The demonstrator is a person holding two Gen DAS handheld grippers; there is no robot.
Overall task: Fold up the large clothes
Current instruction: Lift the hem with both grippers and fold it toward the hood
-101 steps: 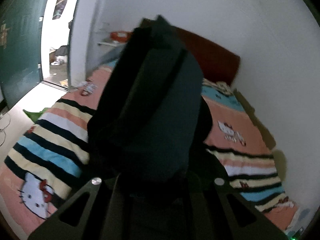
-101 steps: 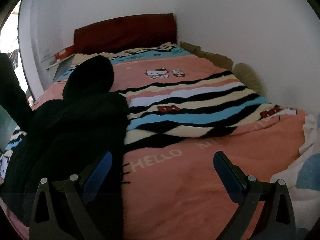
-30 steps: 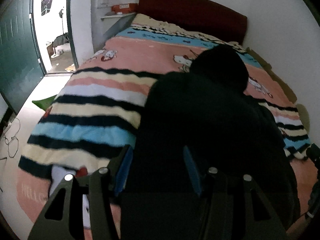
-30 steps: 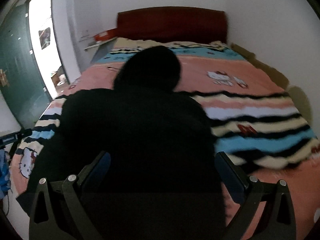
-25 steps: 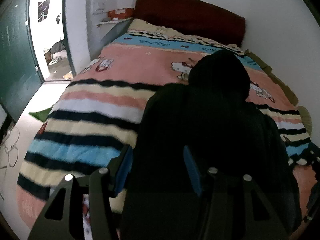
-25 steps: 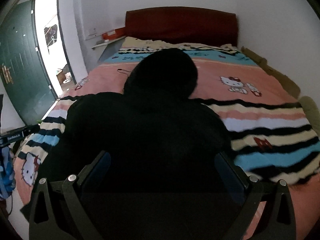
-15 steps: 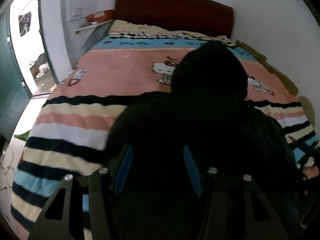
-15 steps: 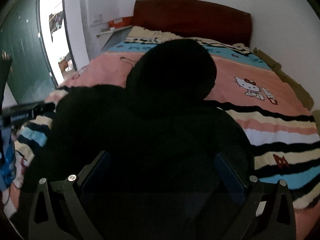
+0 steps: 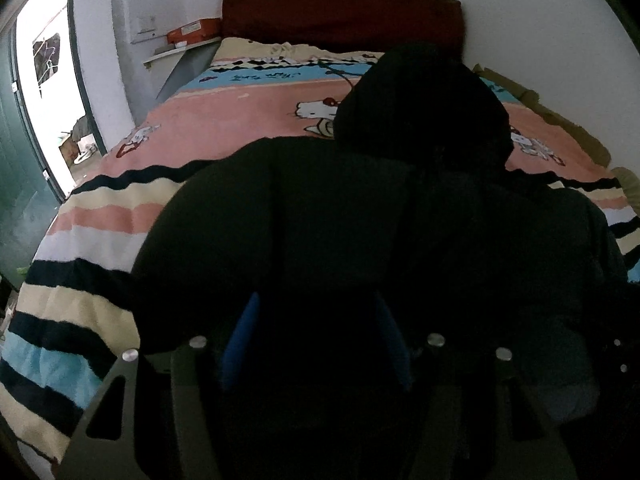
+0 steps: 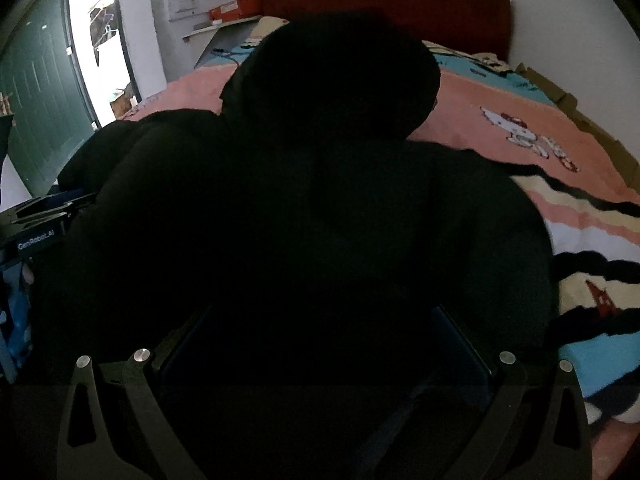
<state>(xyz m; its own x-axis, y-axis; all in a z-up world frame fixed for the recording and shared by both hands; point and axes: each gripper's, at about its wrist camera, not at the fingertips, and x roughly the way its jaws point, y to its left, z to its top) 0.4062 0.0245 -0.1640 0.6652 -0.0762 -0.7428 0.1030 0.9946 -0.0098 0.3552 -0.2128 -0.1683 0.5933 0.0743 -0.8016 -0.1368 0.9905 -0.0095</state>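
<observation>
Your black hooded jacket [image 9: 360, 208] lies spread on the striped blanket [image 9: 92, 240], hood toward the red headboard [image 9: 340, 16]. Left gripper [image 9: 316, 336] jaws, just opening, straddle fabric; right gripper [image 10: 324, 340] jaws spread wide over it.

room's looking pretty dim on my end | daylight's blowing out the doorway [image 9: 44, 92] at left, pure white glare | black garment [image 10: 304, 208] is swallowing all detail, I'm seeing no folds | fisheye's bending the edges, corners vignetting black | left feed's blurring slightly near the bottom
</observation>
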